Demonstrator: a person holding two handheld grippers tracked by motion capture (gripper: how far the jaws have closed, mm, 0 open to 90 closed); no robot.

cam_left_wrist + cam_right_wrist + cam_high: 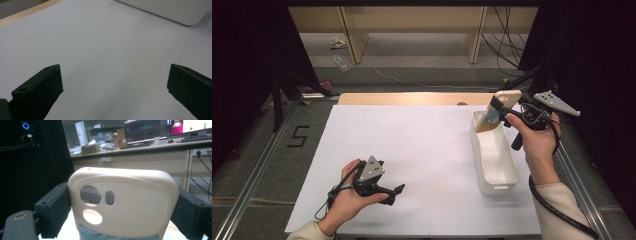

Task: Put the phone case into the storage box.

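A cream phone case (130, 202) with camera cut-outs stands upright between the black jaws of my right gripper (122, 207), which press on its two sides. In the high view the phone case (498, 111) is held tilted above the far end of a white rectangular bin (508, 165), with the right gripper (503, 111) at the table's right. My left gripper (396, 194) rests low over the white table near the front left, jaws wide apart. The left gripper (113, 82) has nothing between its jaws, just bare white table surface.
The white bin (185, 12) shows as a rounded corner ahead in the left gripper view. The white table (412, 150) has a wooden strip along its far edge. Black frame legs and cables stand beyond it; a metal rail runs along each side.
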